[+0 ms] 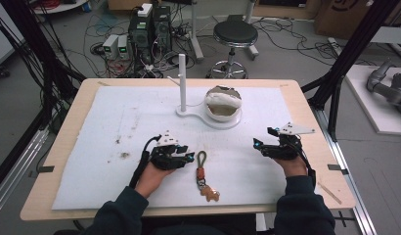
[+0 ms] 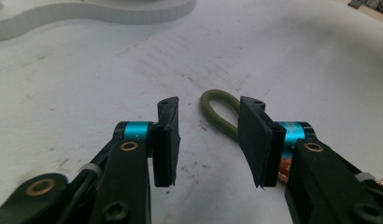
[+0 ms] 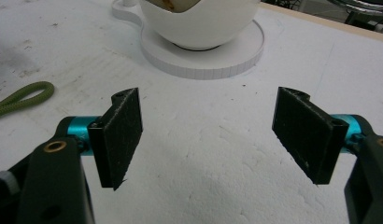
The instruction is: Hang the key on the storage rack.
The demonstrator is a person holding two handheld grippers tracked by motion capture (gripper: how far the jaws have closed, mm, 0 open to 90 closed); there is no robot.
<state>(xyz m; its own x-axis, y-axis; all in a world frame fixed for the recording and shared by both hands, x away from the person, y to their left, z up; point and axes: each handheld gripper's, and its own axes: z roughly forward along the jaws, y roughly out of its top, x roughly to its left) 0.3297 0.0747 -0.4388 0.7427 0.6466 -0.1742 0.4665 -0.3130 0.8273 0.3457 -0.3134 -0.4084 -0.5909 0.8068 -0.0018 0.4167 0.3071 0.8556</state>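
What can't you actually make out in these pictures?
- Keychain: in the left gripper view its green cord loop runs behind a jaw of the left gripper, hiding the rest.
- Bowl: contents unclear in the high view; in the right gripper view the top edge cuts it off.
- Brown charm: too small to identify.
- Floor boxes: too blurred to name.

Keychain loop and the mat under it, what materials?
Loop: looks like braided olive cord, matte, woven texture visible. Mat: probably white foam sheet, matte; its grainy surface shows dents and dirty smudges.
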